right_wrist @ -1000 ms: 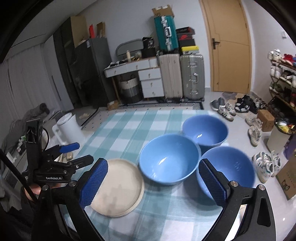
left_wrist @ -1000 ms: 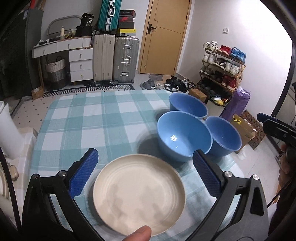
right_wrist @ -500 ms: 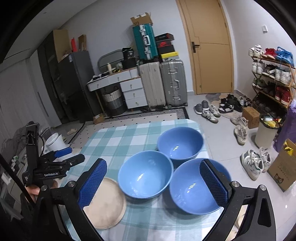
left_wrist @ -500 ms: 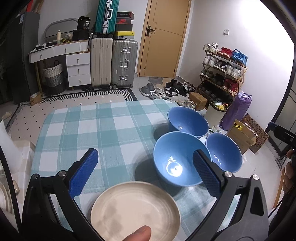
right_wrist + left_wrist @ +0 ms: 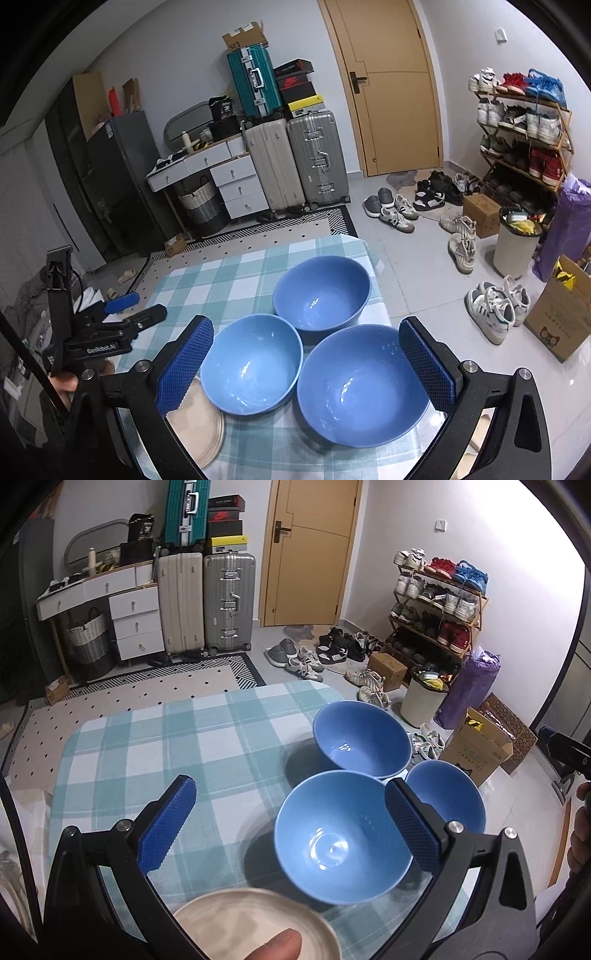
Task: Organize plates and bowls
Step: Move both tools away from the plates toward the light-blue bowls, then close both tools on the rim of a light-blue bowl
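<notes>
Three blue bowls stand close together on the checked tablecloth [image 5: 147, 746]. In the left wrist view the middle bowl [image 5: 340, 845] lies between my open left gripper's [image 5: 288, 827] fingers, with the far bowl [image 5: 362, 734] and right bowl [image 5: 447, 794] beyond. A cream plate [image 5: 255, 923] sits at the bottom edge, a thumb [image 5: 280, 943] over its rim. My right gripper [image 5: 304, 365] is open above the nearest bowl [image 5: 362, 384], holding nothing. The left bowl [image 5: 255, 362], far bowl [image 5: 321, 291] and cream plate stack [image 5: 199, 432] show too.
The table's right edge runs just beside the bowls, with floor, shoes [image 5: 491, 306] and a cardboard box [image 5: 476, 749] below. Suitcases [image 5: 207, 602], a drawer desk and a door stand at the back. The left gripper [image 5: 122, 317] appears at the right view's left side.
My right gripper has shifted right, from over the middle bowl to over the nearest right bowl. The left gripper has drawn up and away, so the plate has slid to the frame's bottom.
</notes>
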Action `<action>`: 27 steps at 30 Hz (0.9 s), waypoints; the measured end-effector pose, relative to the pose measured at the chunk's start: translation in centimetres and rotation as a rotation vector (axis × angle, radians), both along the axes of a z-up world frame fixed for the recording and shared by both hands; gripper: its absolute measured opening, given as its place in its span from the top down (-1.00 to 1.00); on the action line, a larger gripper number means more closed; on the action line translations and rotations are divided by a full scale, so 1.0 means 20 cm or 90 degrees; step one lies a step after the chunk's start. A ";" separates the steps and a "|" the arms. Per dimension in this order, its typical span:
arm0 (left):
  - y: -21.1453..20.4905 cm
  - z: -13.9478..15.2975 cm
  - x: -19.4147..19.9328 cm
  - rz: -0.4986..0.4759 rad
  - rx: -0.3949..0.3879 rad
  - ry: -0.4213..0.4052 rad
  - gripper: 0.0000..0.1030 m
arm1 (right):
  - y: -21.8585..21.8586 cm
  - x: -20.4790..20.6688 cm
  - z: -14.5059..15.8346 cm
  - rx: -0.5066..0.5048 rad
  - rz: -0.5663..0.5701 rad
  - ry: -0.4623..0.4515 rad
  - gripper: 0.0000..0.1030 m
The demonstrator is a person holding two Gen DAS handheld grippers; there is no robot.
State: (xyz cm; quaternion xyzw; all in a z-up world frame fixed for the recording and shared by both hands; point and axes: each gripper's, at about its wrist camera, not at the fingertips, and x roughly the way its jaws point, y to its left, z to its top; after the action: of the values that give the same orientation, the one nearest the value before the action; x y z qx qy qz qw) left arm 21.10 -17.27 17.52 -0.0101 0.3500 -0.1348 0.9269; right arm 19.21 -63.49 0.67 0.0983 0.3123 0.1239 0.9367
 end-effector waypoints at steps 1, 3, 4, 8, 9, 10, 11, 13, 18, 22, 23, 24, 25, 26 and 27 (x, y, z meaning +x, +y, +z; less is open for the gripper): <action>-0.02 0.00 0.02 -0.003 0.002 0.002 -0.97 | 0.00 0.02 0.00 0.001 -0.001 0.001 -0.98; -0.07 -0.01 0.06 -0.010 0.008 0.004 -0.97 | -0.02 0.05 0.01 -0.005 -0.009 -0.002 -0.98; -0.10 -0.01 0.09 -0.012 0.012 0.005 -0.97 | -0.02 0.06 0.00 -0.012 -0.013 -0.003 -0.98; -0.15 -0.03 0.17 -0.020 0.011 0.013 -0.97 | -0.02 0.14 -0.02 -0.010 -0.023 0.009 -0.98; -0.16 -0.04 0.20 -0.022 0.008 0.017 -0.97 | -0.03 0.16 -0.02 -0.007 -0.023 0.012 -0.98; -0.16 -0.05 0.22 -0.021 0.007 0.020 -0.97 | -0.03 0.19 -0.03 -0.008 -0.026 0.016 -0.98; -0.17 -0.06 0.25 -0.020 0.007 0.024 -0.97 | -0.03 0.21 -0.04 -0.009 -0.027 0.020 -0.98; -0.18 -0.08 0.30 -0.019 0.009 0.030 -0.97 | -0.05 0.24 -0.07 -0.007 -0.031 0.027 -0.98; -0.21 -0.16 0.43 -0.016 0.022 0.048 -0.97 | -0.07 0.37 -0.15 -0.003 -0.035 0.060 -0.98; -0.22 -0.22 0.53 -0.010 0.022 0.063 -0.97 | -0.07 0.45 -0.23 0.001 -0.032 0.082 -0.98; -0.22 -0.24 0.55 -0.009 0.021 0.067 -0.97 | -0.07 0.48 -0.25 0.000 -0.031 0.086 -0.98; -0.23 -0.26 0.57 -0.008 0.020 0.071 -0.97 | -0.07 0.50 -0.26 -0.002 -0.030 0.090 -0.98; -0.24 -0.28 0.60 -0.008 0.020 0.076 -0.97 | -0.07 0.52 -0.28 -0.003 -0.029 0.094 -0.98; -0.24 -0.29 0.62 -0.007 0.020 0.079 -0.97 | -0.07 0.55 -0.31 -0.004 -0.030 0.101 -0.98; -0.24 -0.31 0.64 -0.006 0.020 0.082 -0.97 | -0.07 0.57 -0.32 -0.004 -0.030 0.106 -0.98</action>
State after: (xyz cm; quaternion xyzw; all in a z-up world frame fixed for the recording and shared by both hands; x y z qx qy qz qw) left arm 33.84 -22.17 11.28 -0.0021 0.4113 -0.1329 0.9017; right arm 30.59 -64.91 -5.83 0.1128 0.3870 0.0927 0.9104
